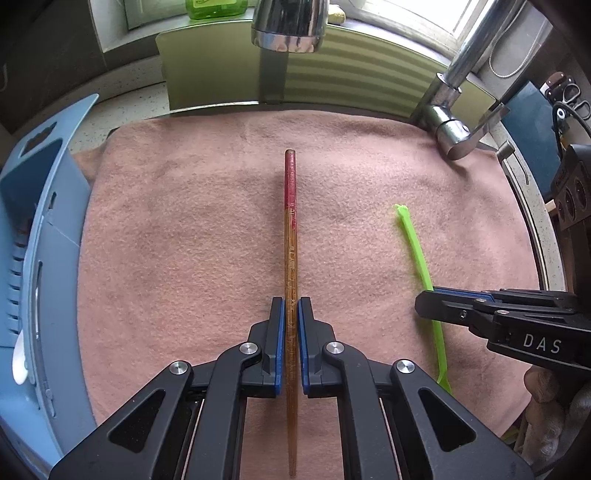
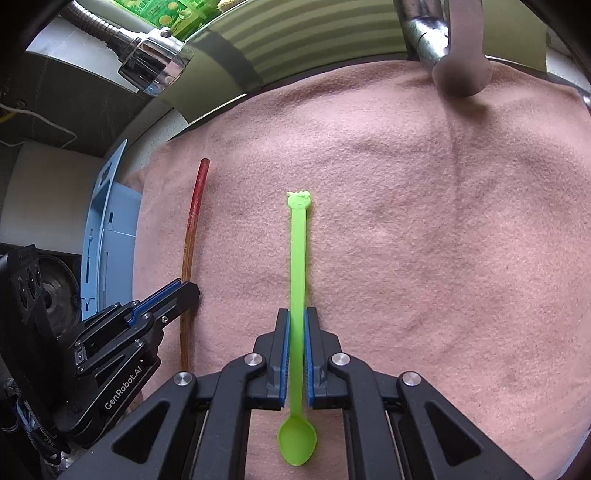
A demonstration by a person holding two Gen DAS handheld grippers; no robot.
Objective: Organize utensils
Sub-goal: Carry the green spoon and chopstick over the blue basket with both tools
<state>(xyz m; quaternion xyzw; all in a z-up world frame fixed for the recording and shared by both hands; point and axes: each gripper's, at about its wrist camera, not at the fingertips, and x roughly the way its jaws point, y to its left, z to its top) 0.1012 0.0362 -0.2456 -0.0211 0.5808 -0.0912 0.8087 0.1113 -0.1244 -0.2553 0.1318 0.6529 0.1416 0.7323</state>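
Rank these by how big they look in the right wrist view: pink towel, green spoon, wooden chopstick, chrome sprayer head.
1. pink towel, by far
2. green spoon and wooden chopstick: similar length, spoon nearer the camera, so unranked
3. chrome sprayer head, shortest, though bulkier

Home kitchen — chrome faucet [image 1: 458, 122], green dish-soap bottle [image 1: 216, 8] (on windowsill), pink towel [image 1: 184, 221] over sink

A pink towel [image 1: 184, 229] covers the work surface. A chrome faucet [image 1: 454, 125] stands at its far edge, with a green bottle [image 1: 216, 8] on the windowsill.
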